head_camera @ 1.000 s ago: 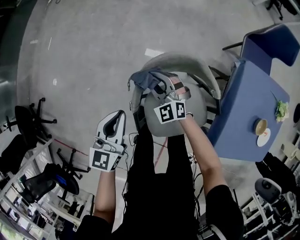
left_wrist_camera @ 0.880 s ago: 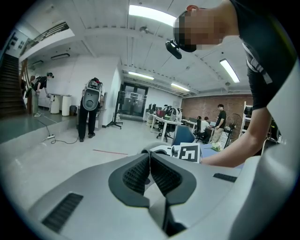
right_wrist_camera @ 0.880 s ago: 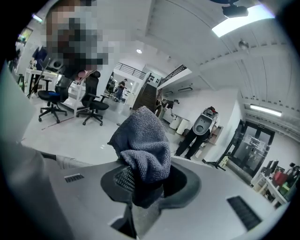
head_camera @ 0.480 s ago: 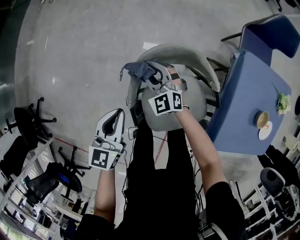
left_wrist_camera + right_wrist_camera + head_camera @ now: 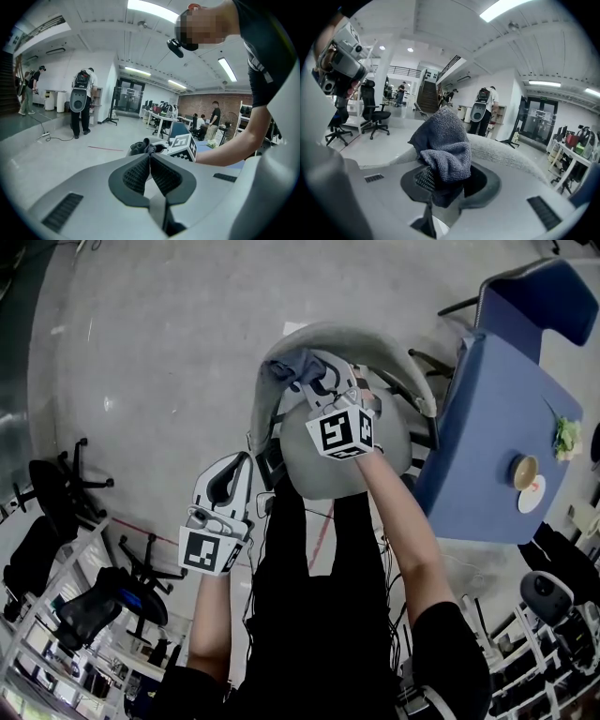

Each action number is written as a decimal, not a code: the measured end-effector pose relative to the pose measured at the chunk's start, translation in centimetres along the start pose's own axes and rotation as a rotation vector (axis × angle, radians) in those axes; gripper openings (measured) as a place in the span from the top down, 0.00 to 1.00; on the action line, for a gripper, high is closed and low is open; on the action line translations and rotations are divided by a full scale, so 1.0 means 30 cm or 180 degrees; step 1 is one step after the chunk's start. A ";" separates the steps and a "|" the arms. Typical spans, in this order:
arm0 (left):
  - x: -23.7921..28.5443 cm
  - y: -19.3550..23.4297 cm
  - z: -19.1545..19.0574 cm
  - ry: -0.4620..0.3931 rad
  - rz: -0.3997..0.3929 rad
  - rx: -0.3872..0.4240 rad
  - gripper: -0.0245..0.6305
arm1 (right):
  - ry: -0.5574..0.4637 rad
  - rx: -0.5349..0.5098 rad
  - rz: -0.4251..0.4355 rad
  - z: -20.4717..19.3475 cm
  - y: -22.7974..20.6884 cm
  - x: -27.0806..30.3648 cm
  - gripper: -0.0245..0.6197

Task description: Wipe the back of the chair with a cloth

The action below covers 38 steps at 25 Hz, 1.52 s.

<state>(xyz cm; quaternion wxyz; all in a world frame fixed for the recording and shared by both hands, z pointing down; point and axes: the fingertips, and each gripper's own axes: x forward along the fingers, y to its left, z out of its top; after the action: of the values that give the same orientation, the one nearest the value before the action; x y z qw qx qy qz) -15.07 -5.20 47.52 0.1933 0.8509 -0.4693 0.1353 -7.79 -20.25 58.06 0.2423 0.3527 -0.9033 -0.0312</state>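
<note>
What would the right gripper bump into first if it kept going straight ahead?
Probably the curved grey fabric chair back, just beyond the crumpled grey-blue terry cloth clamped in the right gripper. The cloth would touch it first, and may already be touching; depth is hard to judge.

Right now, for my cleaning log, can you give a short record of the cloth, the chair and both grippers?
chair: grey, curved back
cloth: grey-blue, bunched, at the top edge of the chair's back
right gripper: shut on cloth
left gripper: shut, empty, low and away from the chair
</note>
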 end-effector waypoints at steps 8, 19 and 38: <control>0.010 -0.015 -0.020 0.0015 -0.0038 -0.0015 0.92 | 0.0076 0.0195 -0.0111 -0.038 -0.058 -0.021 0.77; 0.048 -0.041 -0.051 0.0027 -0.0113 -0.0001 0.92 | 0.0184 0.0577 -0.0501 -0.128 -0.192 -0.078 0.77; 0.055 -0.054 -0.069 0.0038 -0.0164 0.0005 0.92 | 0.0389 0.1132 -0.0957 -0.309 -0.298 -0.175 0.77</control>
<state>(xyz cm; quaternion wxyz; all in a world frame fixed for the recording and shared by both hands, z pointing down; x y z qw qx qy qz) -12.93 -4.71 49.71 0.1989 0.8621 -0.4459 0.1357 5.37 -22.45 62.01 0.2232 0.5216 -0.8155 0.1140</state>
